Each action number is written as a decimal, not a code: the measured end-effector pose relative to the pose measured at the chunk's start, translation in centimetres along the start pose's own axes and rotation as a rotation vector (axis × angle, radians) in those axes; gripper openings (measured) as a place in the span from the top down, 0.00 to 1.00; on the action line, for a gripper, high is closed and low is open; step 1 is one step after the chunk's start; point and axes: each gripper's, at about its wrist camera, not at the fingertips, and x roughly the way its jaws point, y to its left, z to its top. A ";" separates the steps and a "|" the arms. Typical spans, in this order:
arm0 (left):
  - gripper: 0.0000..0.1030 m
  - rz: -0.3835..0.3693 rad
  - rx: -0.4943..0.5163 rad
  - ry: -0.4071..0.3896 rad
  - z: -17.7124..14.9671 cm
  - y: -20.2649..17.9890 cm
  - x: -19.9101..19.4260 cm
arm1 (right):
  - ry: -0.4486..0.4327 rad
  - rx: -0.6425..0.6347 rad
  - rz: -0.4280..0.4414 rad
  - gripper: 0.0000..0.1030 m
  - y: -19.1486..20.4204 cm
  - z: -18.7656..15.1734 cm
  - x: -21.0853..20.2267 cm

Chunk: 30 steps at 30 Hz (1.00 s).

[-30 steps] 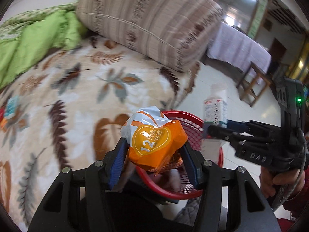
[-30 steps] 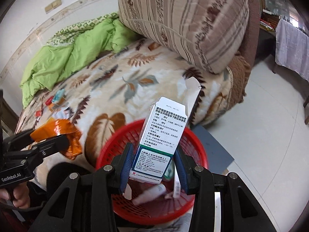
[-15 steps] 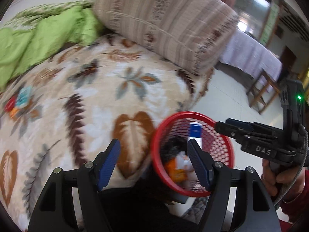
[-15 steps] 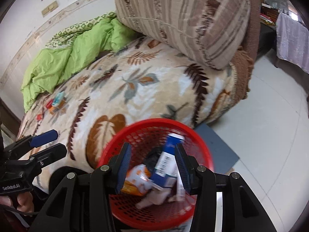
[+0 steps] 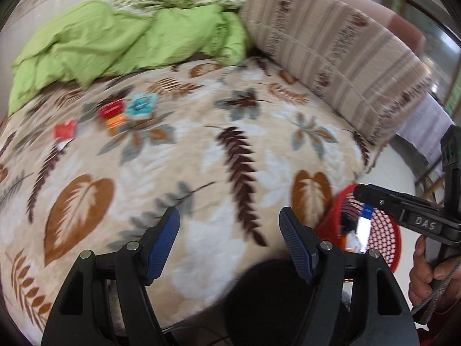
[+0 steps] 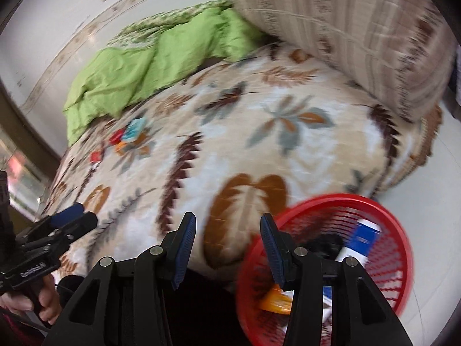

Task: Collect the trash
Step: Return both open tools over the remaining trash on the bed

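1. The left gripper (image 5: pixel 229 240) stands open and empty over a leaf-patterned blanket (image 5: pixel 201 155); the right gripper (image 6: pixel 227 249) is open too, nothing between its pads.
2. A red basket (image 6: pixel 394 225) sits low at the bed's edge, just right of both tools, holding a blue-and-white box (image 6: pixel 360 240) and an orange wrapper (image 6: pixel 275 300).
3. Small colourful wrappers (image 5: pixel 126 112) lie well apart, up the bed near a green quilt (image 5: pixel 121 37).
4. A striped cushion (image 5: pixel 331 49) rests on the bed beside the quilt.
5. Both tools tilt downward, each gripped by a hand (image 5: pixel 429 271).
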 end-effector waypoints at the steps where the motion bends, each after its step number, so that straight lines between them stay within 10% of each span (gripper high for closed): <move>1: 0.32 0.009 -0.018 -0.002 0.0 0.8 0.0 | 0.003 -0.013 0.016 0.52 0.9 0.3 0.4; 30: 0.32 0.145 -0.629 -0.011 6.3 29.8 4.1 | 0.069 -0.214 0.169 0.52 13.5 6.3 9.8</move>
